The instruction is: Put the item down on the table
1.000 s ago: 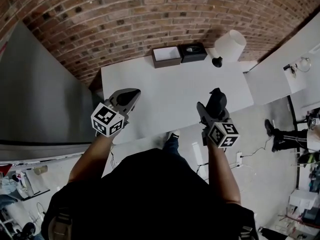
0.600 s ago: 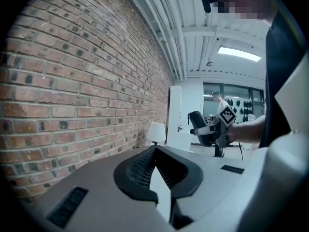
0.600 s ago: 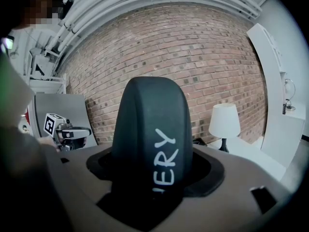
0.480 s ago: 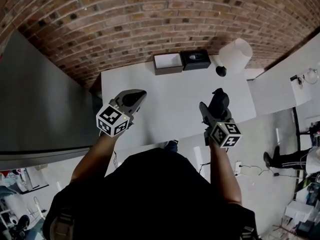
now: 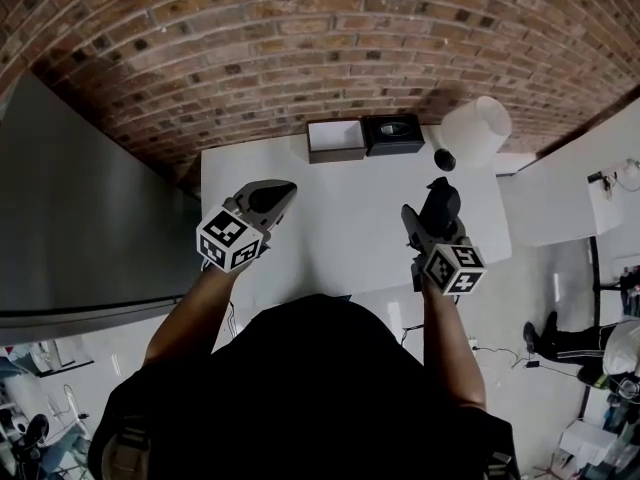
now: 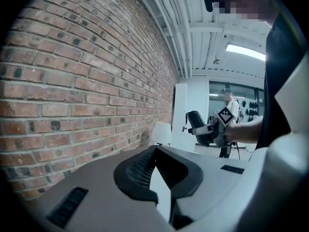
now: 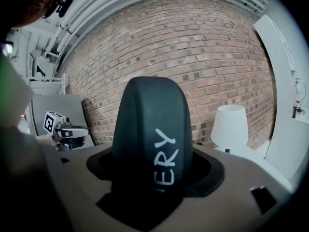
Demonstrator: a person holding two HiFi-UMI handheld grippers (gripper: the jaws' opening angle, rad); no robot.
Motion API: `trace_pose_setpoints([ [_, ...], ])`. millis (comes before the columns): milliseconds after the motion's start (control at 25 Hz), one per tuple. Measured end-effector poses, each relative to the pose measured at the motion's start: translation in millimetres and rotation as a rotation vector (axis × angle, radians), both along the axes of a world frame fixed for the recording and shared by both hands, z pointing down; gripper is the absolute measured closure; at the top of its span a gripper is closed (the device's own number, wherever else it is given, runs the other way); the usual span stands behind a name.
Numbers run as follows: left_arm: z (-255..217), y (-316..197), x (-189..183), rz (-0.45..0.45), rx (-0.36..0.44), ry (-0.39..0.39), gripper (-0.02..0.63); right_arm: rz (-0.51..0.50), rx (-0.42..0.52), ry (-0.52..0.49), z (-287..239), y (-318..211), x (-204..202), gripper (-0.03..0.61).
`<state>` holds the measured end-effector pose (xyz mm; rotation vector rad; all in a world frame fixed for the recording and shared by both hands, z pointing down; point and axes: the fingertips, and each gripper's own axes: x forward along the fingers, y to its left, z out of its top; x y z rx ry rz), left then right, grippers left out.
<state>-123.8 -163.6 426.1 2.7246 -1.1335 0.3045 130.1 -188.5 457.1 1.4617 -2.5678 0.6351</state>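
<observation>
The person stands at the near edge of a white table (image 5: pixel 350 208) that is set against a brick wall (image 5: pixel 300 48), with a gripper in each hand held out over the tabletop. The right gripper (image 5: pixel 436 214) is clamped on a dark item (image 5: pixel 441 196) with a rounded top. In the right gripper view the item stands upright between the two jaws and fills the gap, and the white letters "ERY" run up its side (image 7: pixel 166 158). In the head view the item lies over the near right part of the table, but whether it touches the surface cannot be told. The left gripper (image 5: pixel 280 192) is over the near left part of the table, well apart from the right one, and points toward the wall. In the left gripper view its ribbed dark pads (image 6: pixel 140 170) meet at the tip and nothing is held between them. The marker cubes of both grippers face up toward the head camera. At the back edge of the table, against the wall, a dark box with a white inside (image 5: pixel 335 138) sits just beside a black box (image 5: pixel 393 133). To their right stands a lamp (image 5: pixel 475 131) with a white shade and a black base. A tall grey panel (image 5: pixel 80 218) stands to the left of the table. At the far right of the head view, the legs of another person (image 5: pixel 560 333) show on the pale floor.
</observation>
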Motion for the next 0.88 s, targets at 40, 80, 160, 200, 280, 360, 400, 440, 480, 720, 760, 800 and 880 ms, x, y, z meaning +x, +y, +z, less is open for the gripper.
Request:
trace_pose_setpoints([
  [40, 0, -3, 3, -0.001, -0.002, 0.0, 0.6, -0.002, 0.003, 0.014, 2, -5, 4, 0.212],
  [80, 0, -7, 6, -0.002, -0.004, 0.001, 0.6, -0.002, 0.007, 0.031, 4, -11, 9, 0.212],
  [160, -1, -13, 10, -0.006, -0.005, -0.001, 0.6, -0.005, 0.01, 0.047, 7, -21, 16, 0.212],
  [200, -1, -16, 12, -0.01, -0.005, -0.002, 0.6, -0.009, 0.01, 0.047, 7, -26, 18, 0.212],
  [280, -2, -22, 15, -0.02, -0.007, -0.002, 0.6, -0.021, 0.009, 0.038, 6, -33, 20, 0.212],
  [360, -2, -26, 19, -0.029, -0.009, -0.002, 0.6, -0.031, 0.005, 0.028, 6, -39, 22, 0.212],
  [400, -1, -28, 21, -0.032, -0.01, -0.003, 0.6, -0.036, 0.006, 0.033, 7, -42, 25, 0.212],
  [440, -1, -30, 23, -0.035, -0.011, -0.003, 0.6, -0.04, 0.008, 0.038, 8, -44, 27, 0.212],
  [480, 0, -31, 25, -0.036, -0.013, -0.005, 0.6, -0.044, 0.008, 0.037, 9, -47, 28, 0.212],
  [720, 1, -38, 37, -0.043, -0.017, -0.023, 0.6, -0.064, 0.001, 0.035, 14, -58, 36, 0.212],
  [760, 0, -39, 38, -0.045, -0.016, -0.023, 0.599, -0.069, 0.001, 0.036, 14, -59, 37, 0.212],
  [800, 0, -40, 40, -0.047, -0.015, -0.023, 0.6, -0.073, 0.001, 0.038, 15, -60, 39, 0.212],
  [880, 1, -44, 42, -0.05, -0.015, -0.024, 0.6, -0.077, -0.001, 0.042, 17, -65, 42, 0.212],
])
